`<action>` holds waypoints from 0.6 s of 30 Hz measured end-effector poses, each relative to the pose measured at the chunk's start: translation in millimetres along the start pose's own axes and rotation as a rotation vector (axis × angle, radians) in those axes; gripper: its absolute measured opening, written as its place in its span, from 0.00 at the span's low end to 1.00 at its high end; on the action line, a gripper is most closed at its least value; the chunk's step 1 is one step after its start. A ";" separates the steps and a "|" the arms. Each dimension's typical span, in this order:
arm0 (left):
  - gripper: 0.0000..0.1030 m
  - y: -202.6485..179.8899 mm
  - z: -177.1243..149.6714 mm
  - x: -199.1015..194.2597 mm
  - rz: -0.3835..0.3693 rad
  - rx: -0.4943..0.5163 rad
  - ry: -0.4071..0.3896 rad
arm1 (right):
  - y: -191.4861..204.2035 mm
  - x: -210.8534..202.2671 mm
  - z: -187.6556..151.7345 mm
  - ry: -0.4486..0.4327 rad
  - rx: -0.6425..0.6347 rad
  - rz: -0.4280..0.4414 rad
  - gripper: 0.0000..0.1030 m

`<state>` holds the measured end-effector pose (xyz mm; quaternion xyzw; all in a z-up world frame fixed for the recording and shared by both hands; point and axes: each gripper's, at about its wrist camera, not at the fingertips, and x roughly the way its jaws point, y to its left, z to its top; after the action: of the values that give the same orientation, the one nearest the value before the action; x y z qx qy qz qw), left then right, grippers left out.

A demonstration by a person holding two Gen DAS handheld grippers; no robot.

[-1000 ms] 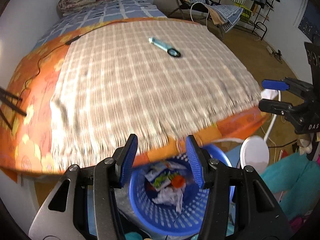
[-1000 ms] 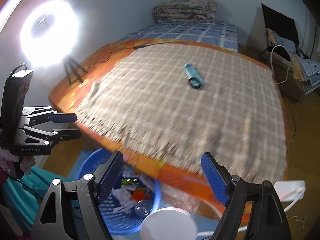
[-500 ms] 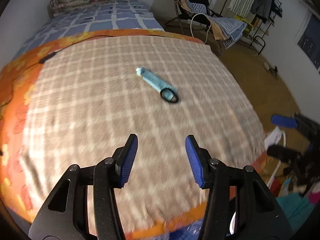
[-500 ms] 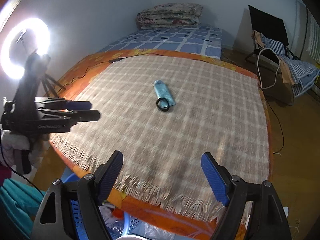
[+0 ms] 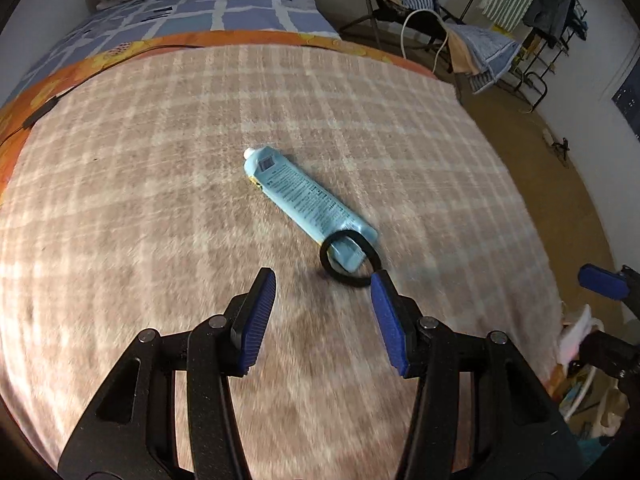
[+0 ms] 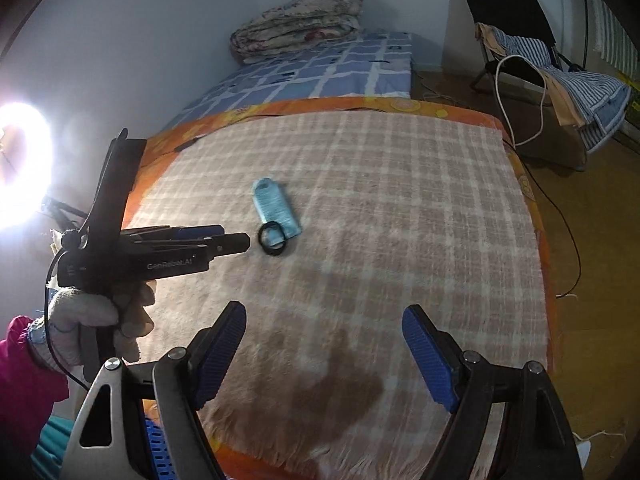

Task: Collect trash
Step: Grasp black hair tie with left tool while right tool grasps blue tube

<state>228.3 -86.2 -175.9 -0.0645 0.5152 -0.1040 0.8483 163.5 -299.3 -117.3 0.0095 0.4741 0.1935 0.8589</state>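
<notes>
- Both claws have swung away from the blue basket seen a second ago and now hang over the bed, the trash looming larger in both views.
- The left claw (image 5: 323, 286) hovers just short of the light-blue tube (image 5: 308, 205), its blue pads parted and empty — the right pad's tip overlaps the black ring (image 5: 349, 258) in the left view.
- The tube lies flat near the middle of the checked blanket (image 5: 160, 184), its white cap pointing toward the far end of the bed; the black ring sits at the tube's near end, partly over it.
- The right claw (image 6: 324, 314) stands wide apart, holding nothing, above the blanket's near edge and well back from the tube (image 6: 275, 208).
- A gloved hand (image 6: 96, 320) in a magenta sleeve grips the left tool's handle.
- A ring light (image 6: 20, 168) glares at the far left — a folded quilt (image 6: 298, 20) rests at the head of the bed.
</notes>
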 end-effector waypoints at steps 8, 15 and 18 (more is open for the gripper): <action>0.30 -5.8 4.4 20.1 0.047 0.018 -0.011 | -3.5 17.4 4.6 0.011 -0.018 -0.043 0.80; 0.06 6.6 5.6 22.0 0.022 -0.012 -0.023 | -6.7 26.2 9.2 0.010 -0.017 -0.057 0.80; 0.05 8.5 5.1 21.5 0.023 -0.002 -0.027 | -6.4 30.1 11.1 0.011 -0.020 -0.066 0.80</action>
<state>243.4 -83.1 -193.9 -0.0609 0.5044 -0.0926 0.8563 188.9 -293.0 -136.9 -0.0158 0.4768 0.1701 0.8622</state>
